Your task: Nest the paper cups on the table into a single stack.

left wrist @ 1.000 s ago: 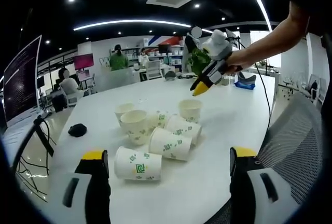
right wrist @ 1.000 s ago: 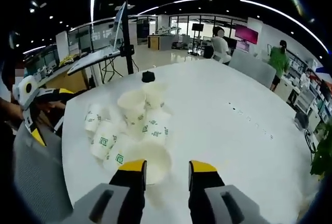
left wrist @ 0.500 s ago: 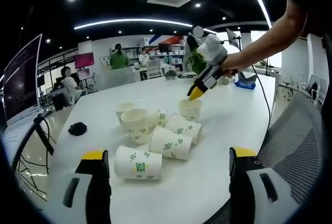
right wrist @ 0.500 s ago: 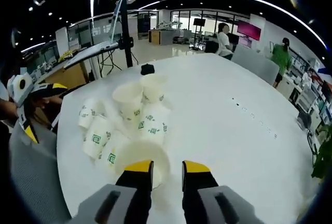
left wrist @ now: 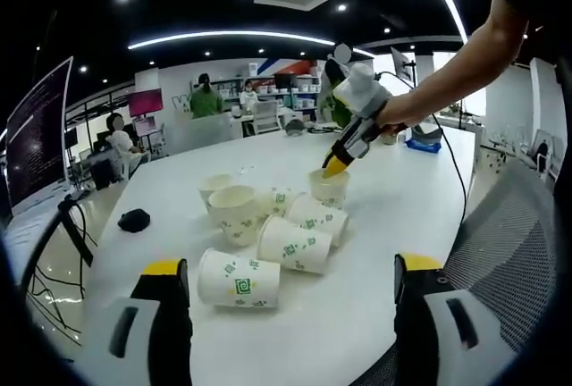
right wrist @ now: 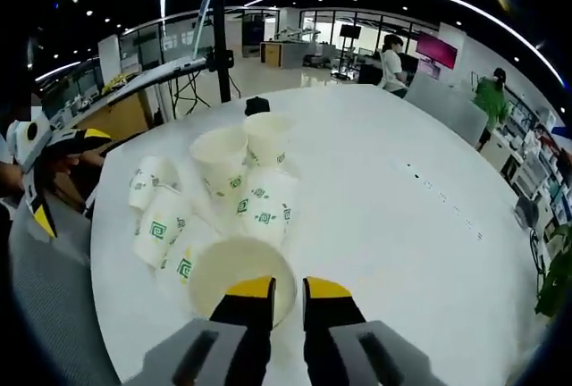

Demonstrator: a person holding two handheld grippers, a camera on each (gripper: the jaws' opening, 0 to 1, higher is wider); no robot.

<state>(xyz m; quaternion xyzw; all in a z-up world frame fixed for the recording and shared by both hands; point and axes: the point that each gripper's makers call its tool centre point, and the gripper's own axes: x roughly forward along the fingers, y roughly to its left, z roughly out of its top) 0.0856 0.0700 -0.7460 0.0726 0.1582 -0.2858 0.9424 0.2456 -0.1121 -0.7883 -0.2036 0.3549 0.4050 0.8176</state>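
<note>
While the right gripper [right wrist: 279, 289] pinches the near rim of an upright white paper cup with green print [right wrist: 239, 272] between its yellow-tipped jaws, the left gripper [left wrist: 286, 279] hangs spread wide over the near edge of the round white tabletop [left wrist: 375, 216]. The other green-printed paper cups [left wrist: 268, 225] cluster toward the middle of the tabletop, some upright, several lying on their sides, touching one another. A small black object [left wrist: 133, 221] lies near the far-left edge.

Approx. 7 paper cups [right wrist: 220, 158], 2 grippers [right wrist: 276, 287].
</note>
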